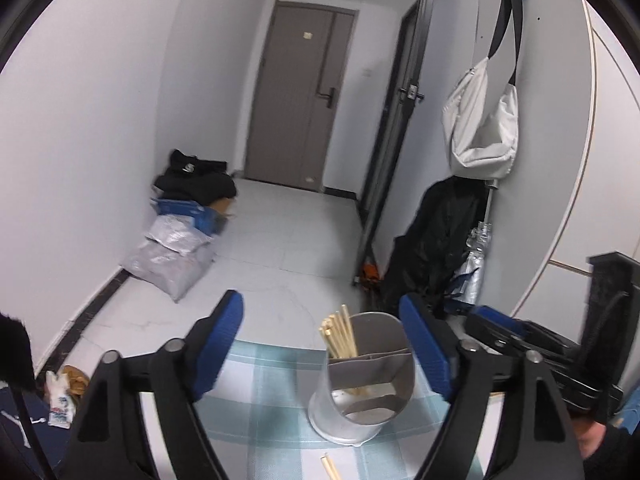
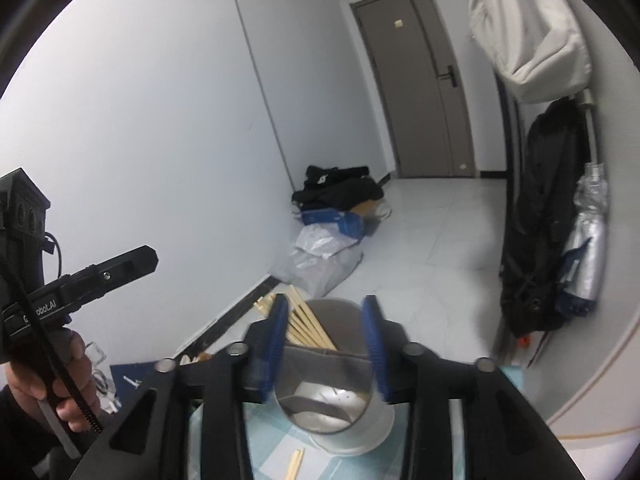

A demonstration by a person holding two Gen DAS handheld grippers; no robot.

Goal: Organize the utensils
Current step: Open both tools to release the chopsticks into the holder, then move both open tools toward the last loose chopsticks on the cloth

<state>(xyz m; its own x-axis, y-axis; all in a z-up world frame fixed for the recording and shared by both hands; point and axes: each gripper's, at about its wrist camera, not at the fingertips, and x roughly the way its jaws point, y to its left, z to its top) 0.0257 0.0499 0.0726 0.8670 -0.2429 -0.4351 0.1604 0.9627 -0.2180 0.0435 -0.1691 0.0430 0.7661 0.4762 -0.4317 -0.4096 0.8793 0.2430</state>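
1. Left gripper [image 1: 320,344] jaws spread wide, blue pads well apart, nothing pinched between them; it hangs over the near part of the table, pointing slightly down

2. Right gripper [image 2: 326,346] jaws partly spread, blue pads stand either side of the holder's top in the right wrist view; no visible press on the holder wall, nothing pinched

3. Utensil holder [image 1: 360,384], grey metal, round, with inner dividers, stands upright on the checked tablecloth [image 1: 264,400], near the table's far edge; in the left wrist view it sits toward the right pad, apart from it

4. Chopsticks [image 1: 340,336], light wood, a bundle standing in the holder's far-left compartment, leaning left, tips above the rim; in the right wrist view the left pad partly hides them

5. Loose chopsticks [image 1: 330,468] lie flat on the tablecloth in front of the holder, a pair side by side, partly cut off by the frame edge

6. A hand [image 2: 60,376] grips the handle of the left gripper, seen at left in the right wrist view

7. Background: brown door [image 1: 300,96] at hallway end, white bag [image 1: 480,120] hanging on right wall, black clothes and plastic bags on floor along the left wall
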